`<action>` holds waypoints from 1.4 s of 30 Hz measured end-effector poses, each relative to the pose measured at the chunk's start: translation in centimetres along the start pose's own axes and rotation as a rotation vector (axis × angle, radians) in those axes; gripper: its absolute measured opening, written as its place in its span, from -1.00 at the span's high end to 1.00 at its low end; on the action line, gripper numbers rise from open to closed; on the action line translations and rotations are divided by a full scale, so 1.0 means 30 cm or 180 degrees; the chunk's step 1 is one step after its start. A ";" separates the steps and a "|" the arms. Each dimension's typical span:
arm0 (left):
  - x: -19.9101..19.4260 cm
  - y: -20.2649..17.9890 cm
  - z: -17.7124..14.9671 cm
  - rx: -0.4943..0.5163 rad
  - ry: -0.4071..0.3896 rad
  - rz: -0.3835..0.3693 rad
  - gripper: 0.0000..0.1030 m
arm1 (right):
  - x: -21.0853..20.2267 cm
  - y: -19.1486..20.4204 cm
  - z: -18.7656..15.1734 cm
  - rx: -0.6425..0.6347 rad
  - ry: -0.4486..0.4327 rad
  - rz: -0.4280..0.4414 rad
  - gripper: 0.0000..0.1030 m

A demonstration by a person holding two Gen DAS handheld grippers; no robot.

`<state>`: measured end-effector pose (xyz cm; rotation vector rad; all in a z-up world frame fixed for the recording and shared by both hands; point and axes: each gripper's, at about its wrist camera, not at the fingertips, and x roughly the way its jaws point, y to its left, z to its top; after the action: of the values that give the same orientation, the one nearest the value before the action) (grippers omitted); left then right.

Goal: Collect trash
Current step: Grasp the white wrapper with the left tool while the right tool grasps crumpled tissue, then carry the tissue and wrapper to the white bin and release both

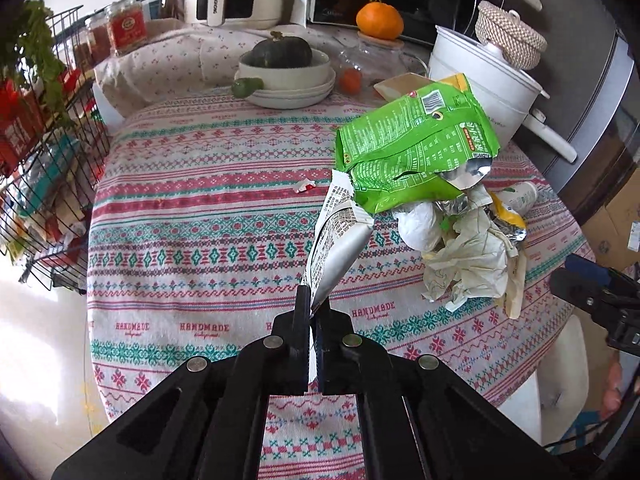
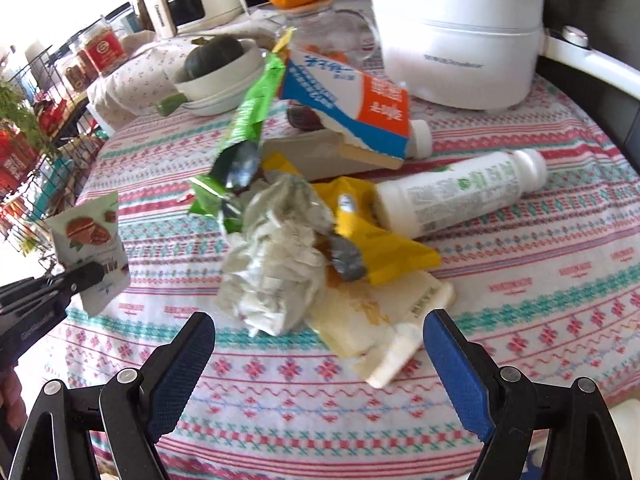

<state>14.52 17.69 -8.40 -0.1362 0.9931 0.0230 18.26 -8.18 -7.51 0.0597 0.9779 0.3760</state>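
My left gripper is shut on a white and silver snack wrapper and holds it above the table; the right wrist view shows it at the left. A trash pile lies right of it: a green chip bag, crumpled paper, foil bits. In the right wrist view my right gripper is open and empty just before the crumpled paper. Around the paper lie the green bag, a yellow wrapper, a white bottle, a blue and orange carton and a pale pouch.
A small red and white scrap lies mid-table. Bowls with a squash, a white cooker pot, an orange and a glass jar stand at the back. A wire basket stands at the left edge.
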 end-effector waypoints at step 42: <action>-0.181 -0.231 -0.061 0.0340 -0.0097 -0.0813 0.98 | -0.201 -0.041 0.011 -0.0012 -0.0343 0.0409 0.30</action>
<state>10.59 10.83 -4.13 -0.1633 0.9384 -0.2605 15.86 -11.31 -2.78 0.1386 0.8690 0.4879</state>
